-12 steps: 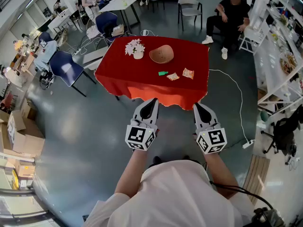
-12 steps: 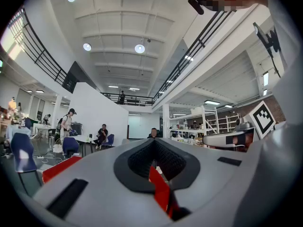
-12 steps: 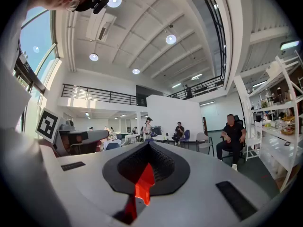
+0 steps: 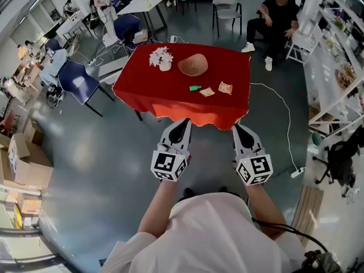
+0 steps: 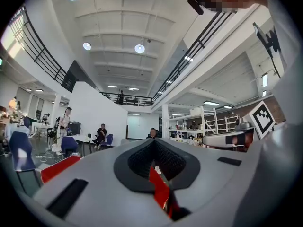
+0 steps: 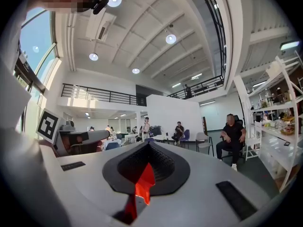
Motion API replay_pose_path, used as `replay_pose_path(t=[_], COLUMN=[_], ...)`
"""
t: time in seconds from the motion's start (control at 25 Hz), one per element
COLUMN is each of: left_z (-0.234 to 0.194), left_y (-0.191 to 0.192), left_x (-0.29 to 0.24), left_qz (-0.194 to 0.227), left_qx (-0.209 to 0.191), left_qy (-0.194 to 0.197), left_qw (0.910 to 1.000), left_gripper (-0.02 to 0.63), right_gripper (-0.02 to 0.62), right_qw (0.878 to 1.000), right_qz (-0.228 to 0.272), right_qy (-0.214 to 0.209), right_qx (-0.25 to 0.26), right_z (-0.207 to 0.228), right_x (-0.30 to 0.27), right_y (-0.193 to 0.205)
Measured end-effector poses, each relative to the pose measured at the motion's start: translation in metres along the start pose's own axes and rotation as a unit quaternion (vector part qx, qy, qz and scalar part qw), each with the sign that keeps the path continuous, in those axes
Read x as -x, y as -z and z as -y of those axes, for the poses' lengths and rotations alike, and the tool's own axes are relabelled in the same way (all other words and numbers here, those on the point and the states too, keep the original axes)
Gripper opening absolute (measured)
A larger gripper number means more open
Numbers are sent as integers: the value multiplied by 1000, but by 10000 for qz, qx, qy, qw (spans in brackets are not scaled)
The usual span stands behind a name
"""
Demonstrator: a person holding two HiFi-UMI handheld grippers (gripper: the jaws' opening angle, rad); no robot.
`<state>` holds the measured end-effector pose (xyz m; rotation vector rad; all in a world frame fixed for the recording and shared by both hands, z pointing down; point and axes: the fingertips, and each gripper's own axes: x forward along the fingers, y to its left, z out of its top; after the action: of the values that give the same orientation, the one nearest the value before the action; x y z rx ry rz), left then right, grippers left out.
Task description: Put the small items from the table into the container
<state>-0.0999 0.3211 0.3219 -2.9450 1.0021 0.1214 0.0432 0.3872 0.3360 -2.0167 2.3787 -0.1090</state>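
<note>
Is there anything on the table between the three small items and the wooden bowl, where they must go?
Nothing visible does. Only bare red cloth lies between the green item, the left packet, the right packet and the wooden bowl. The flower pot stands left of the bowl, off that path.

One bowl (image 4: 193,65), one flower pot (image 4: 162,57), two packets (image 4: 207,91) (orange-ish), one green item (image 4: 195,87).

Large open lab-office hall, work desks (image 4: 138,5), blue chairs (image 4: 78,81), white storage shelving (image 4: 334,49), railed mezzanine (image 6: 97,94) overhead
</note>
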Motion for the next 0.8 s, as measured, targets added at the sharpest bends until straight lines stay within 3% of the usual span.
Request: replay_pose_path(t=[0.52,0.8], left_z=[7,38], left_y=[8,16], left_x=[2,-17], left_qz=[-66,-79], left_qx=[-90,-72], left_qy=[-161,-360], left_qw=[9998,9993], left_gripper=[5,5], right_gripper=[14,14], right_qw=[9995,9986], right_qz=[-54,-112], right_qy=[-262,-468], right_qx=[193,197], right_z=[4,43], right_x=[-3,11], right_y=[6,9])
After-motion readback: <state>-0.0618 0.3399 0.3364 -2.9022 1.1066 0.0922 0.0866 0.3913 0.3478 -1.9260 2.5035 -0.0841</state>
